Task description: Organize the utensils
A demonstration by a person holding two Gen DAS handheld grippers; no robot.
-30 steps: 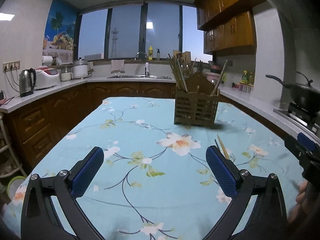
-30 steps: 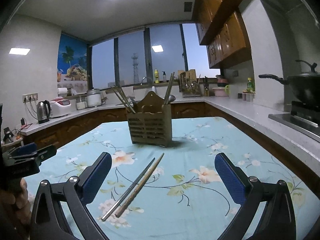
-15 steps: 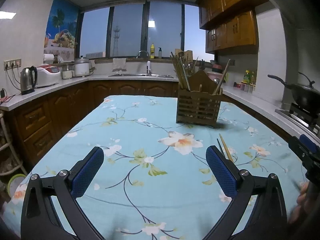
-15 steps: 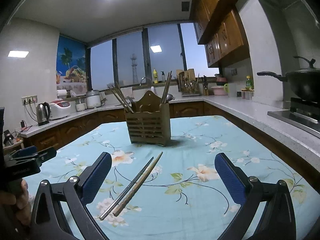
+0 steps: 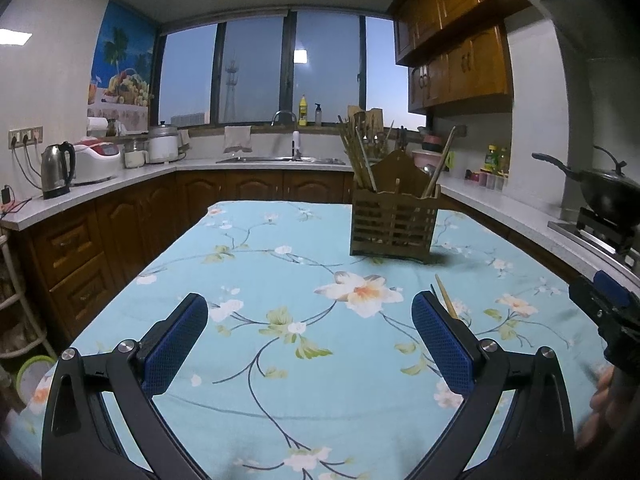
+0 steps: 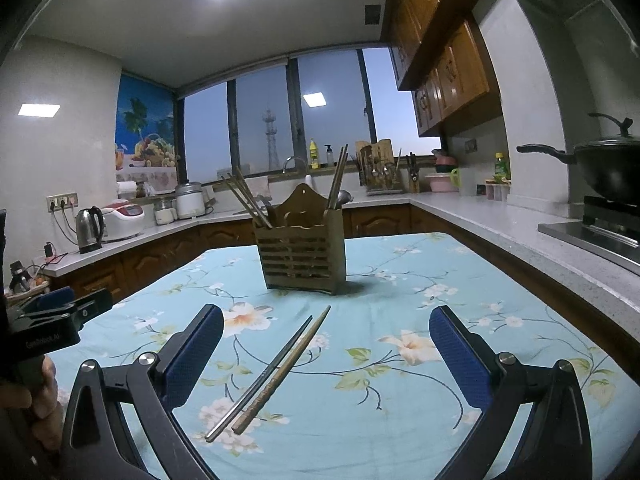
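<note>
On the left edge of the right wrist view, the left gripper [image 6: 80, 308] was cut off by the frame, only one blue pad and part of its black body showing above a blurred hand [image 6: 36, 400]. In its own view the left gripper [image 5: 310, 340] stood wide apart, jaws holding nothing, above the tablecloth [image 5: 280, 280]. There the wooden chopstick [image 5: 446, 296] was mostly hidden behind the right-hand finger, only its far tip showing. At that view's right edge the right gripper [image 5: 612, 300] was blurred and cropped.

The cloth was pale turquoise with white and peach blossoms on thin branches, covering a table in a kitchen with dark wooden cabinets, a grey counter [image 6: 500, 224] along the walls, a wide window [image 6: 304, 120] onto a dusk sky, a kettle [image 6: 90, 230] at left and a black wok [image 6: 608, 168] at right.

The right gripper [image 6: 326, 344] was also spread open and empty. Between its fingers, on the cloth, lay the wooden chopstick [image 6: 288, 360] and a metal chopstick [image 6: 264, 372] side by side, nearly touching, pointing toward the utensil holder [image 6: 300, 256]. That slatted wooden caddy stood upright farther back, well apart from them, with chopsticks leaning out of its left and right compartments; what else it held was hard to make out.
</note>
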